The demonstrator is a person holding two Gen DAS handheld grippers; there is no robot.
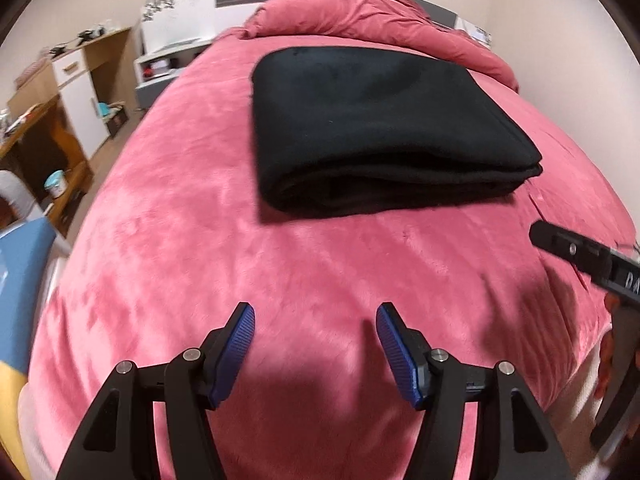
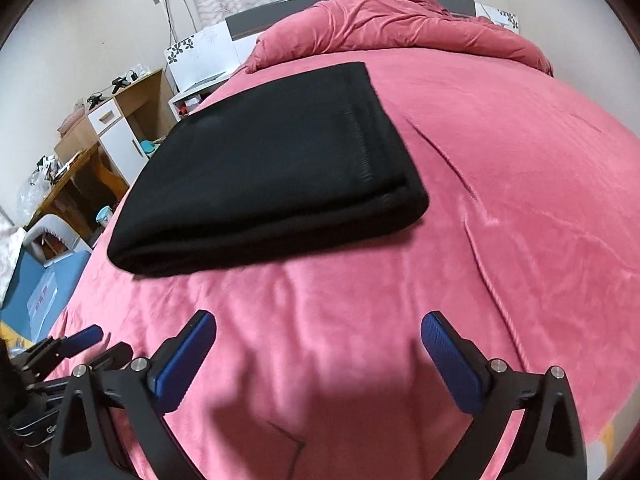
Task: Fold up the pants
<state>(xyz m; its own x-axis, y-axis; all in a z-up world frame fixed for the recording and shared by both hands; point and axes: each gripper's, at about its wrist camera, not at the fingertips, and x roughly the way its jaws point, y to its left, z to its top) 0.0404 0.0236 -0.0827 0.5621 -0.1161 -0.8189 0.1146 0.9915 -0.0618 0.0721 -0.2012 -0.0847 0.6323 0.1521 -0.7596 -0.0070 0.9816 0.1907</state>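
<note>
**Black pants lie folded on the pink bed, both hand-held grippers apart and empty**

The pants [image 1: 384, 128] are a thick, dark rectangle of black fabric, folded over several times so that stacked layers show along the near edge. In the right wrist view a line of stitching runs along the pants' [image 2: 272, 172] right side, close to the corner. They rest flat on the pink bed cover [image 1: 208, 216], in its middle part, well apart from both grippers and nearer the heaped pink duvet [image 1: 360, 12] at the head of the bed.

At the far left, beside the bed, stands a wooden desk [image 1: 44, 128] with open shelves; a small pale blue tub [image 1: 56, 186] sits on a lower shelf, and small items too blurred to name lie on its top. A white cupboard [image 1: 80, 100] stands next to it, then a white bedside unit [image 1: 168, 52] with open compartments holding something red.

The left hand-held gripper [image 1: 316, 344] hovers low over the near end of the bed, its blue pads [image 1: 240, 340] spread apart with nothing between them. The right hand-held gripper [image 2: 320, 356] hangs just to its right, jaws likewise wide and holding nothing; its black body [image 1: 580, 256] shows at the right edge of the left wrist view.
</note>
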